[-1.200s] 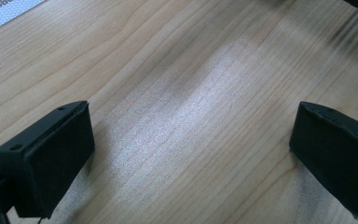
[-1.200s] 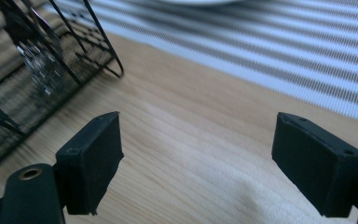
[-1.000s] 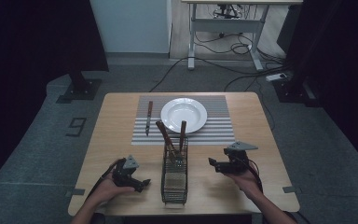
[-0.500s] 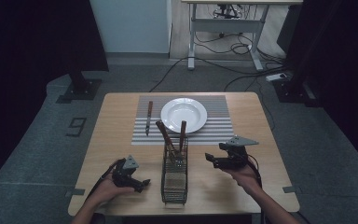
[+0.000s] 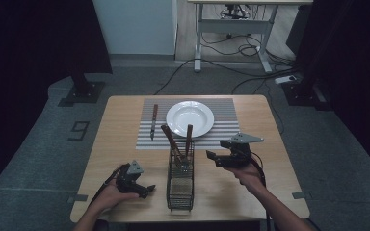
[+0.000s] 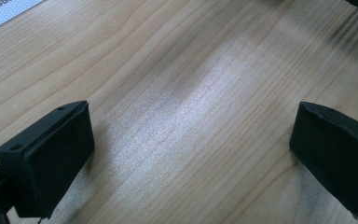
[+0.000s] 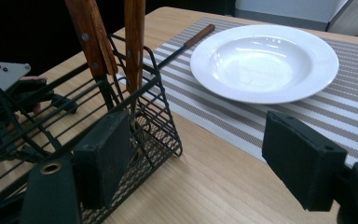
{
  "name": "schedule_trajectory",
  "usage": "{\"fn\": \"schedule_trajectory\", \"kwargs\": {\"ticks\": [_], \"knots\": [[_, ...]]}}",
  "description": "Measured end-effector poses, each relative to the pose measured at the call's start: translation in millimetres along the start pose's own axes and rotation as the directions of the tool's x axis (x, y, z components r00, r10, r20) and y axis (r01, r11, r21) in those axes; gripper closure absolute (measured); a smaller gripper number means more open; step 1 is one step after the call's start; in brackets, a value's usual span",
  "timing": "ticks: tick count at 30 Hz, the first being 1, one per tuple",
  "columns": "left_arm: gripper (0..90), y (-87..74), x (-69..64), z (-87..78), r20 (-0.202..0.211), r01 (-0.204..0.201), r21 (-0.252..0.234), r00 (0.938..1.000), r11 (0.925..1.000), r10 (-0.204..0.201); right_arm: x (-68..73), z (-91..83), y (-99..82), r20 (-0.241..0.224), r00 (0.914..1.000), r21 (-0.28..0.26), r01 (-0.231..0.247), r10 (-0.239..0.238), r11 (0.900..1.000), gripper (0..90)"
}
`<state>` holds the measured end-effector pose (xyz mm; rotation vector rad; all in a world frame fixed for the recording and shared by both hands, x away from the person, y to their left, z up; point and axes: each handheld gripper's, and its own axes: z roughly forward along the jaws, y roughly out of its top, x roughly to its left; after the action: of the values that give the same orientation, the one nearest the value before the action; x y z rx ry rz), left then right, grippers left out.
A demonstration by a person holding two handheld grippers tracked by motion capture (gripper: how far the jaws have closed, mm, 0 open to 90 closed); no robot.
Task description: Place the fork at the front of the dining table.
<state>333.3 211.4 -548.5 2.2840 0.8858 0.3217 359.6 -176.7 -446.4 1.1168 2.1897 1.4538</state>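
A black wire cutlery caddy stands at the table's near middle, with two wooden-handled utensils upright in its far end. My right gripper hovers just right of the caddy, pointing left at it. In the right gripper view the right gripper is open; its jaws have just been closing a little, with nothing between them. The caddy and handles stand close ahead on the left. My left gripper rests low, left of the caddy. The left gripper is open over bare wood.
A white plate sits on a striped placemat beyond the caddy. A wooden-handled knife lies on the mat left of the plate. The wooden table ends just behind both hands. Stands and cables lie on the floor around the table.
My right gripper has risen and drifted slightly left toward the caddy. The left gripper has stayed put.
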Motion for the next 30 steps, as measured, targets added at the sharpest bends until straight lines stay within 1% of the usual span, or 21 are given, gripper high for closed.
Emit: {"fn": "schedule_trajectory", "kwargs": {"ticks": [4, 9, 15, 18, 24, 30], "knots": [[0.0, 0.0, 0.1, 0.0, -0.001, -0.001, 0.000, 1.0000, 1.0000, 0.001, 1.2, 2.5, 3.3, -0.009, 1.0000, -0.004, 0.002, -0.002, 1.0000, 25.2], [0.0, -0.1, 0.1, -0.1, 0.000, -0.001, 0.000, 1.0000, 1.0000, 0.001, 3.5, 6.6, 8.9, -0.023, 0.9996, -0.010, 0.015, -0.015, 0.9998, 26.4], [0.0, -0.1, 0.1, -0.2, 0.000, -0.002, 0.000, 1.0000, 1.0000, 0.002, 4.8, 10.1, 15.6, -0.034, 0.9993, -0.024, 0.013, -0.014, 0.9996, 28.5], [0.0, -0.1, 0.1, -0.1, 0.000, -0.001, 0.000, 1.0000, 1.0000, 0.001, 7.1, 11.7, 19.7, -0.041, 0.9989, -0.029, 0.021, -0.022, 0.9994, 29.5], [0.0, -0.2, 0.2, -0.3, 0.000, -0.003, 0.000, 1.0000, 1.0000, 0.003, 11.4, 19.8, 28.6, -0.061, 0.9975, -0.042, 0.033, -0.035, 0.9986, 32.1], [0.0, -0.5, 0.3, -0.4, 0.002, -0.005, -0.001, 1.0000, 1.0000, 0.005, 14.1, 27.4, 33.1, -0.070, 0.9967, -0.038, 0.039, -0.041, 0.9985, 34.1]]}}
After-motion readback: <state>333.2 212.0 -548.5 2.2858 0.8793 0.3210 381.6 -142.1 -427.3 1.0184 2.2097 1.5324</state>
